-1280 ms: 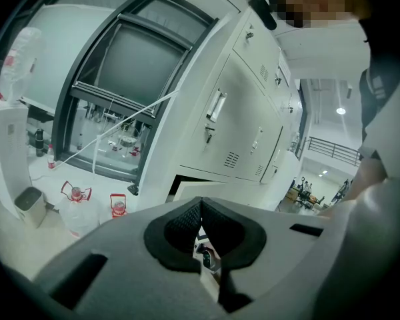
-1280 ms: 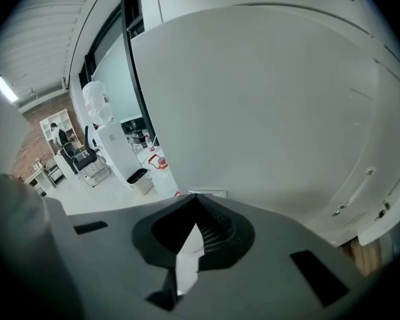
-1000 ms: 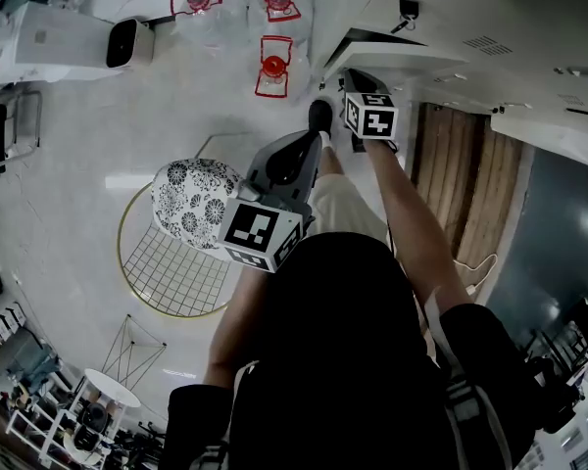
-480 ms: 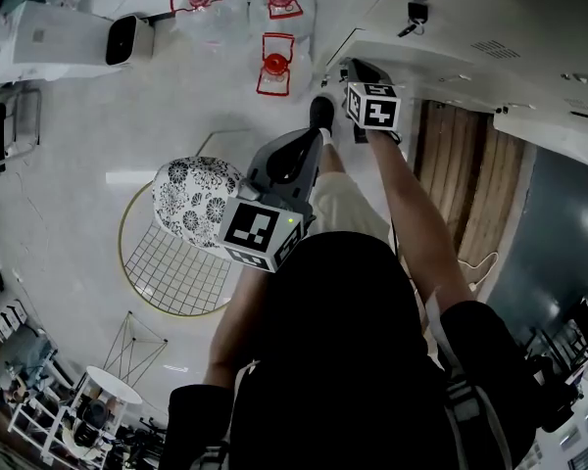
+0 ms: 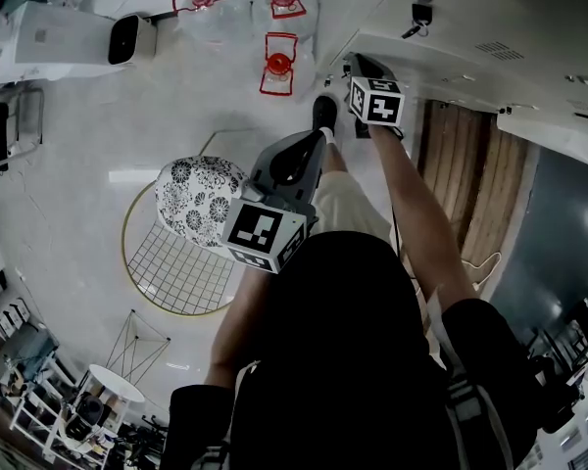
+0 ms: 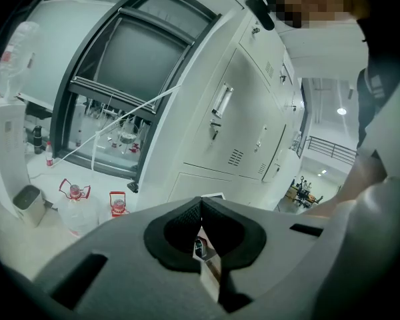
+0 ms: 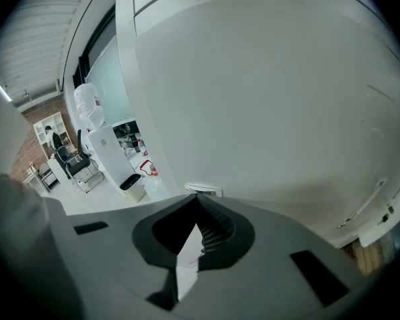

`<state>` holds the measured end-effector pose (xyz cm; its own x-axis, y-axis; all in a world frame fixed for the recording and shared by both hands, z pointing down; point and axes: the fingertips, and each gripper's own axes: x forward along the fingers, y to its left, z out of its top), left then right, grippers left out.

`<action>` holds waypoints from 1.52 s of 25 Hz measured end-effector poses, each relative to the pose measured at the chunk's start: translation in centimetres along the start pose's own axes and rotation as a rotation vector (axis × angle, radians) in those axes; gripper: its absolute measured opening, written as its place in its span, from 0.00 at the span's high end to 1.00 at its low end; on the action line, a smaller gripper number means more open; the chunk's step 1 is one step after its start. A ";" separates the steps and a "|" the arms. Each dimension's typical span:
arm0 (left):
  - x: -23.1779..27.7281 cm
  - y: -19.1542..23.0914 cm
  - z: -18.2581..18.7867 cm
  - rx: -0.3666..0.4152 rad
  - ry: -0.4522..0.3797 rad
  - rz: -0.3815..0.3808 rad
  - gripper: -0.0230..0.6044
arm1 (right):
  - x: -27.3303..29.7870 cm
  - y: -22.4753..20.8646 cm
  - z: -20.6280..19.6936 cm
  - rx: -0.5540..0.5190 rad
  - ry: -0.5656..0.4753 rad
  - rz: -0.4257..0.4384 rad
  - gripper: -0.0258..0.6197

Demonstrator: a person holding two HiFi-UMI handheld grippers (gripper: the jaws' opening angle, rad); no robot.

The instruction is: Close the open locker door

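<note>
The white locker door [image 5: 441, 62] stands ajar at the upper right of the head view, a key [image 5: 421, 13] hanging in the locker above it. My right gripper [image 5: 356, 63] is stretched out at arm's length, tips against the door's edge. In the right gripper view the door's pale face [image 7: 267, 99] fills nearly everything, and the right gripper [image 7: 199, 203] is shut and empty. My left gripper [image 5: 317, 137] hangs near my body, away from the lockers. Its own view shows the left gripper [image 6: 200, 203] shut on nothing, with the locker bank [image 6: 253, 125] ahead.
On the floor to the left sit a gold wire chair [image 5: 167, 262] with a floral cushion [image 5: 198, 189], three red-framed water jugs [image 5: 274, 67] and a white bin [image 5: 127, 39]. A wooden panel [image 5: 470, 184] lies right of my arm. My foot [image 5: 321, 114] is near the locker base.
My right gripper has moved a little further out and up against the door, and the dark gap beside the door has narrowed. The left gripper has barely shifted.
</note>
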<state>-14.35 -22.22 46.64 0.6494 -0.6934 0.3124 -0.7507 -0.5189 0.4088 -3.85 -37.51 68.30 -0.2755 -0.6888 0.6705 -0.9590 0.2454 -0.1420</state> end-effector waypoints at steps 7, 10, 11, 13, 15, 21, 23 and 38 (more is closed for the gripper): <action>0.3 0.7 0.4 0.000 -0.009 0.008 0.94 | 0.5 -0.1 0.4 -0.004 -0.001 -0.001 0.96; 0.3 0.8 0.5 0.002 -0.011 0.006 0.94 | 0.5 0.0 0.4 -0.011 -0.001 0.001 0.96; 0.3 0.8 0.6 0.002 -0.011 0.006 0.94 | 0.5 0.0 0.4 -0.013 0.000 0.001 0.96; 0.4 0.8 0.6 0.001 -0.011 0.004 0.94 | 0.5 -0.1 0.4 -0.016 0.000 0.002 0.96; 0.3 0.8 0.7 -0.001 -0.011 0.001 0.94 | 0.3 -0.2 0.4 -0.017 -0.001 -0.001 0.96; -1.4 0.4 0.6 0.012 -0.028 0.002 0.94 | -1.3 0.2 0.6 -0.027 -0.021 -0.012 0.96; -2.2 0.3 0.4 0.014 -0.034 0.006 0.94 | -2.2 0.4 0.4 -0.032 -0.026 -0.016 0.96; -5.3 -1.8 -1.6 0.058 -0.018 -0.018 0.94 | -11.7 1.8 0.5 -0.065 -0.135 -0.005 0.96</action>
<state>-16.21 -16.81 45.67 0.6612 -0.6920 0.2896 -0.7448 -0.5595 0.3637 -2.39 -29.38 59.85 -0.2819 -0.7744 0.5665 -0.9551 0.2826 -0.0889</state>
